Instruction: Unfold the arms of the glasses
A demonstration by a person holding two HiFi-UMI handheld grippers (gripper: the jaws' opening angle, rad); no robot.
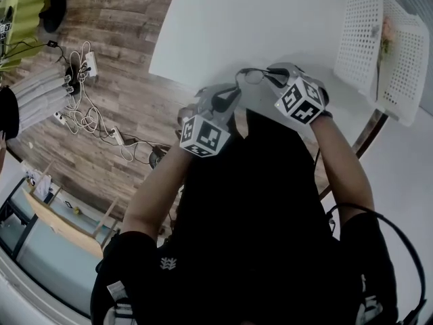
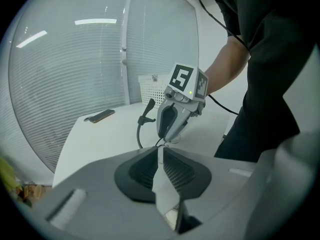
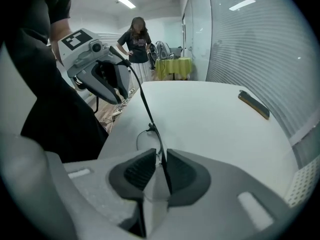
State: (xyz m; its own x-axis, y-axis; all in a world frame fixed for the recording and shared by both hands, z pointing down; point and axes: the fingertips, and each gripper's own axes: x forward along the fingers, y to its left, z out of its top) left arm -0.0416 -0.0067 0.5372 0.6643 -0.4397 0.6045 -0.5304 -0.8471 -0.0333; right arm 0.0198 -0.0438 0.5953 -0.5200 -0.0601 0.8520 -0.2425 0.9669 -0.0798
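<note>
Thin black wire-framed glasses (image 1: 255,77) hang over the near edge of the white table (image 1: 257,19), held between both grippers. My left gripper (image 1: 227,100) is shut on a thin wire part of the frame (image 2: 161,145). My right gripper (image 1: 274,77) is shut on the glasses (image 3: 161,154) from the other side. In the right gripper view one black arm (image 3: 140,91) stands out long and straight past the left gripper (image 3: 120,97), and a lens ring (image 3: 145,136) shows below it. The left gripper view shows the right gripper (image 2: 166,138) just ahead, with a curved arm (image 2: 144,120) beside it.
A dark phone (image 3: 254,104) lies further in on the table. At the table's far side stands a white perforated basket (image 1: 379,39). Cables and a power strip (image 1: 84,107) lie on the wooden floor to the left. A person (image 3: 135,41) stands in the background.
</note>
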